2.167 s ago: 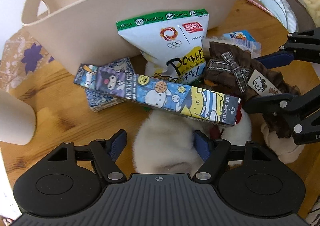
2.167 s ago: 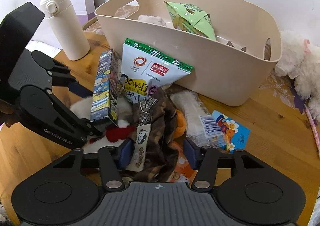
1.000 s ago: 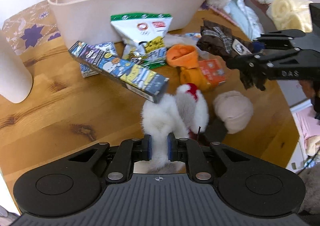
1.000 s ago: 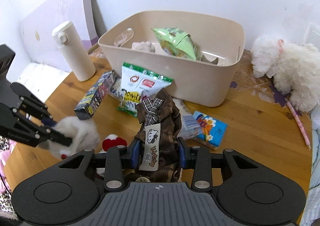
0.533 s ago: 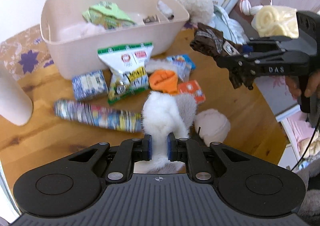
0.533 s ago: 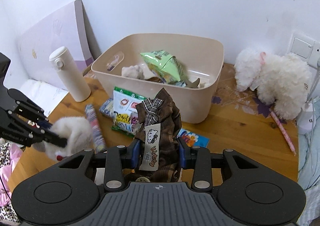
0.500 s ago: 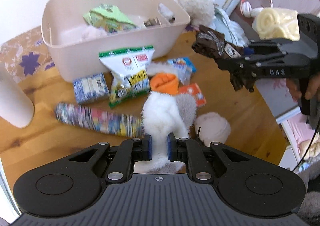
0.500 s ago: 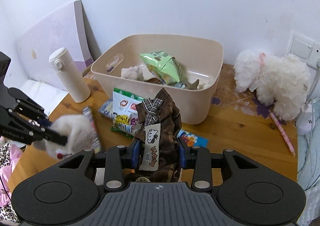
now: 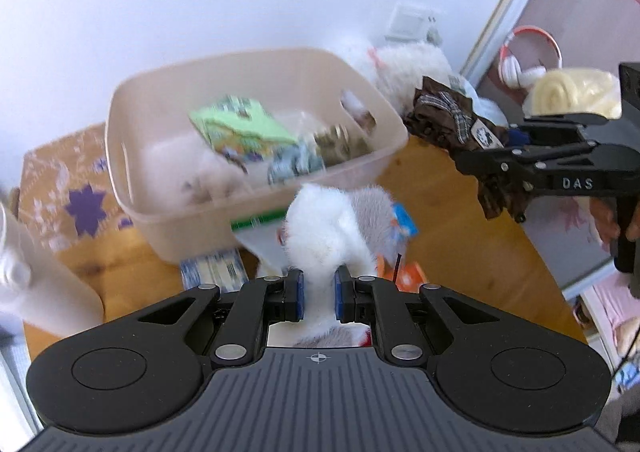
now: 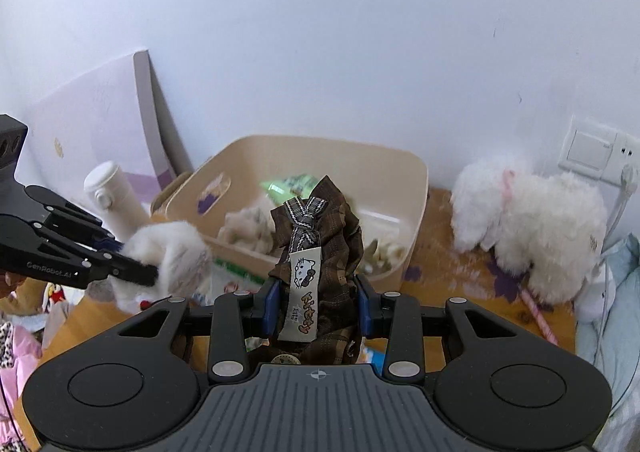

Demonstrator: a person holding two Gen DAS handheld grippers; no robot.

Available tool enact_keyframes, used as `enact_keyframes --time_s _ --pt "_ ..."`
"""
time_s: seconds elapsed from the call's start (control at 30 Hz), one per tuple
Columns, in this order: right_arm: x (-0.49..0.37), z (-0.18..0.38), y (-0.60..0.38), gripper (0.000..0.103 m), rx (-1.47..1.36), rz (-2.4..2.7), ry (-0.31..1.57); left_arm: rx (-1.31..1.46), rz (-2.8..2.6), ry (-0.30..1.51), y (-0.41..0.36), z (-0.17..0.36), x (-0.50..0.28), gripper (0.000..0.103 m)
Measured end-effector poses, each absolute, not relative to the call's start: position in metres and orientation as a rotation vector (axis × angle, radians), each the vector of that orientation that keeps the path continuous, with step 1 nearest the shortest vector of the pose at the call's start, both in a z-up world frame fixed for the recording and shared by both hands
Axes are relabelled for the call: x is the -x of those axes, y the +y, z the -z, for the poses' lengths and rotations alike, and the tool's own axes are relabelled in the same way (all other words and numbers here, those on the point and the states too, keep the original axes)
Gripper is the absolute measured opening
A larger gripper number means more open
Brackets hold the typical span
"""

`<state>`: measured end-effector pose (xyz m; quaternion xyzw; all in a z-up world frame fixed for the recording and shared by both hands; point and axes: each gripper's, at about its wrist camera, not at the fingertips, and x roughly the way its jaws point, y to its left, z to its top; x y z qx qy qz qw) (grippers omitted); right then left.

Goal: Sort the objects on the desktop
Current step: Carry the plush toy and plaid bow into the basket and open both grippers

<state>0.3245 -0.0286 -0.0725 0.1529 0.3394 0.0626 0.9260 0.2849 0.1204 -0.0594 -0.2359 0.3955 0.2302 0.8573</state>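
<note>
A white fluffy toy (image 9: 320, 223) is held tight between the blue pads of the left claw (image 9: 318, 294). The toy is lifted off the wooden worktop (image 9: 460, 240), near the front wall of the beige tub (image 9: 132, 171). In the right wrist view, the same toy (image 10: 168, 252) is seen at the left, beside the tub (image 10: 416, 187).

A brown checked cloth (image 10: 320, 252) with a small bow and a cat label is clamped in the right claw (image 10: 318, 312). The cloth is held up in the air, in front of the tub. In the left wrist view, the cloth (image 9: 444, 119) is seen to the right of the tub, at the tip of the right claw (image 9: 496, 151).

A green snack bag (image 9: 240, 127) and other blurred things are seen inside the tub. A white bottle (image 10: 116, 195) is stood to the left of the tub. A big white plush dog (image 10: 528, 219) is seen at the far right, by the wall. 1 snack bag and small packs are left on the worktop under the lifted toy.
</note>
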Motion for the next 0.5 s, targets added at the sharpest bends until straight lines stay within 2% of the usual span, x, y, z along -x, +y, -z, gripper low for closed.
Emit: enact_keyframes --time_s 0.5 --pt "-0.392 0.073 -0.038 0.035 -0.284 -0.027 0.7 0.429 -0.665 0.762 0.189 0.041 -0.318 0.013"
